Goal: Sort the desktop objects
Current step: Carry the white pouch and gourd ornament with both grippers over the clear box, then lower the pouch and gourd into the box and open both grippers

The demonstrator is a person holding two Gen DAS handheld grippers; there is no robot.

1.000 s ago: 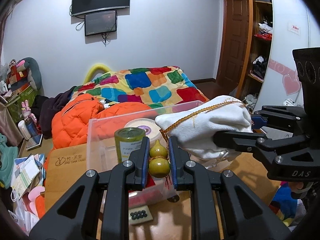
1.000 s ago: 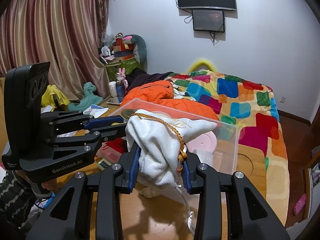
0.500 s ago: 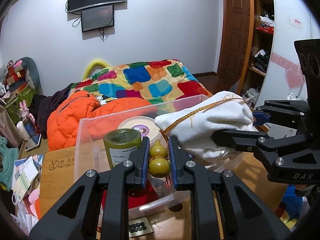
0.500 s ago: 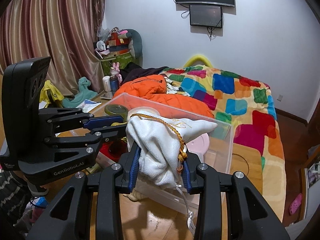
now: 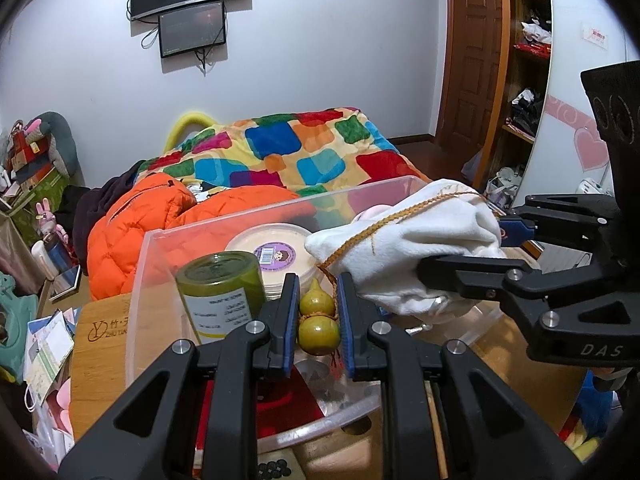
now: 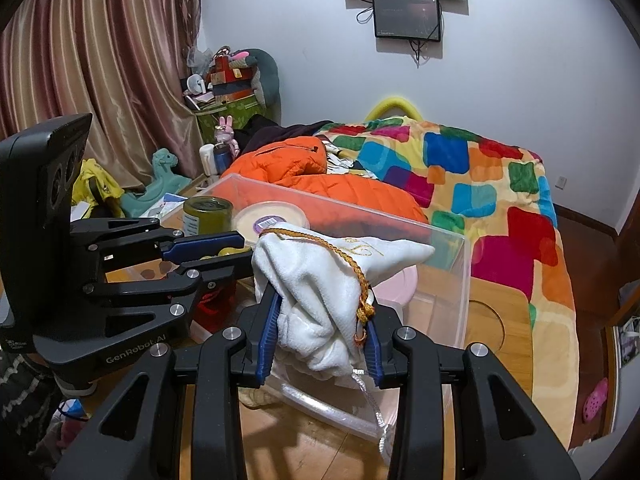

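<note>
The pouch (image 6: 320, 276) is white with a golden braided cord, and the little gourd (image 5: 318, 320) is olive-yellow. The jacket (image 5: 140, 224) is bright orange; the blanket (image 6: 480, 184) has a pattern of blue, red, green and orange squares on yellow.

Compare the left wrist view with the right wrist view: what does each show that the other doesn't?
Left wrist only: the green gourd pinched in the left claw, a brown door, and shelves.

Right wrist only: the curtain, a teal toy horse, and the pouch's white cord hanging below the right claw.

Both: the white pouch gripped by the right claw, the clear bin, the green jar, the round tub, the orange jacket, and the bed.
</note>
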